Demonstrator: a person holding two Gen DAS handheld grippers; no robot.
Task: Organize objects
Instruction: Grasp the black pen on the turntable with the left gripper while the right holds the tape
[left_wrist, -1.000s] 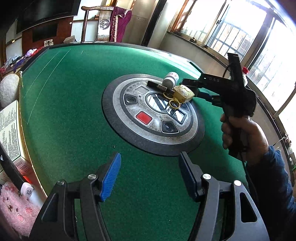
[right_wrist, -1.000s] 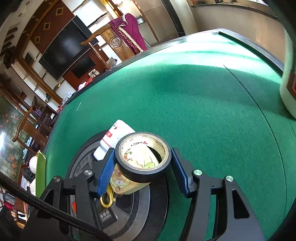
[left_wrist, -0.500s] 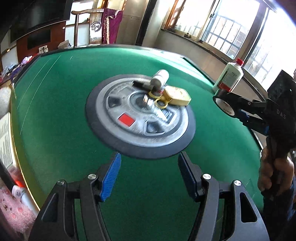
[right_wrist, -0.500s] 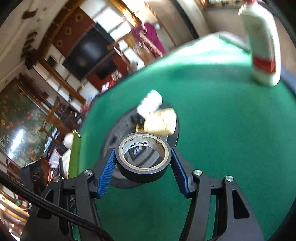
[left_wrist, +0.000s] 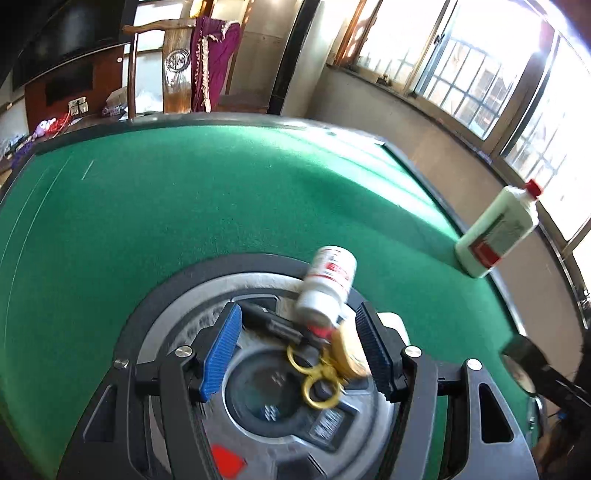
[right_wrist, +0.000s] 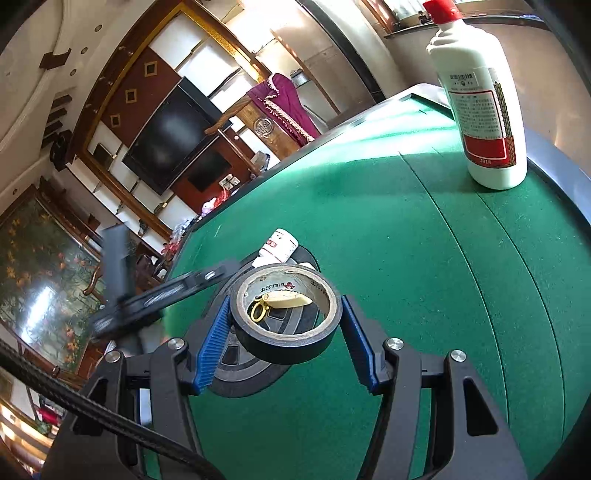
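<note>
Above the green felt table, the right gripper was clamped on a black roll of electrical tape, held clear of the felt. Left gripper hung with fingers apart, empty, over the round grey centre console, where a small white pill bottle, yellow-handled scissors and a yellow tin lay.

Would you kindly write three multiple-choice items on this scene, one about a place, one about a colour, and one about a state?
1. Where does the tall white bottle stand?
A. near the edge of the green table
B. on the round centre panel
C. on the floor

2. What colour is the bottle's cap?
A. blue
B. red
C. black

3. What is the right gripper doing?
A. hanging open and empty
B. gripping the small white pill bottle
C. gripping the black tape roll

Answers: 1 A, it stands on felt beside the dark rim; 2 B, the cap is red in both views; 3 C, both pads press the roll's sides.
</note>
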